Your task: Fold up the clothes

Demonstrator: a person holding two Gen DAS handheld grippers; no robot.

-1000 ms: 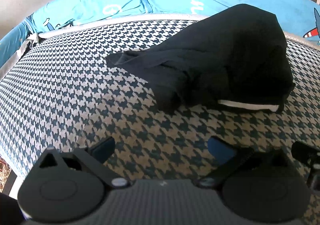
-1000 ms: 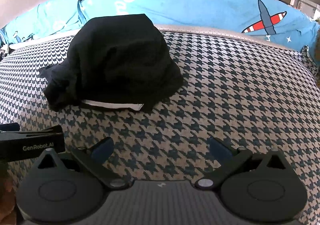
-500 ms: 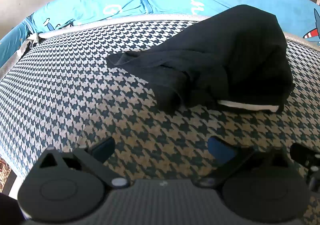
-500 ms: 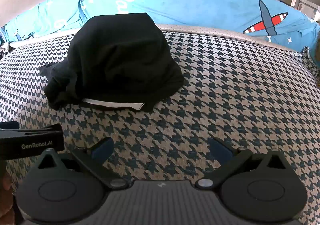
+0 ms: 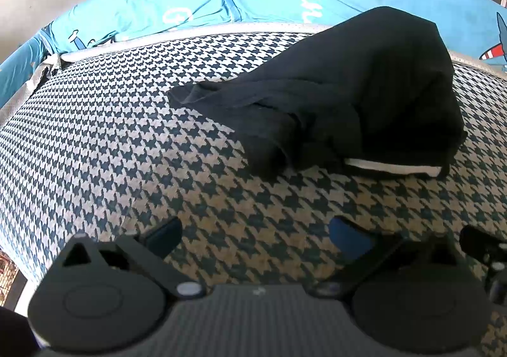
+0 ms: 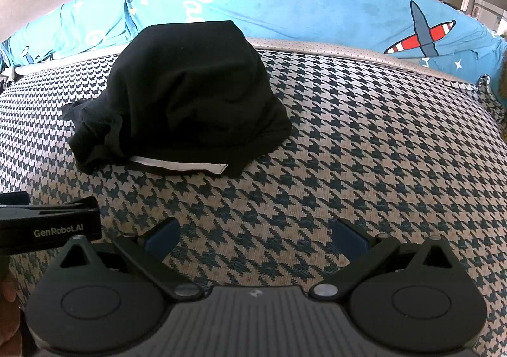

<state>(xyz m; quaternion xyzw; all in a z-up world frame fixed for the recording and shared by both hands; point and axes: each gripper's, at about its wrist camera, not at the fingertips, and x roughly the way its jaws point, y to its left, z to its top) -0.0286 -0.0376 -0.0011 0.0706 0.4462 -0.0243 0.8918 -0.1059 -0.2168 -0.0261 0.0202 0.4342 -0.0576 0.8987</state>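
Left gripper (image 5: 255, 235): jaws spread wide, nothing held, poised above the houndstooth cover (image 5: 126, 135). Right gripper (image 6: 255, 235): likewise spread and empty, short of the cloth. Both are kept back and low, presumably so a near edge can be chosen. The black garment (image 6: 187, 94) is seen bunched in a heap toward the far edge, against the blue printed bedding (image 6: 332, 8); a white strip (image 6: 180, 163) is exposed at its near hem. Folding is judged not yet begun.

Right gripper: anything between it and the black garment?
Nothing: in the right wrist view only bare houndstooth cover lies between the open right gripper and the black garment.
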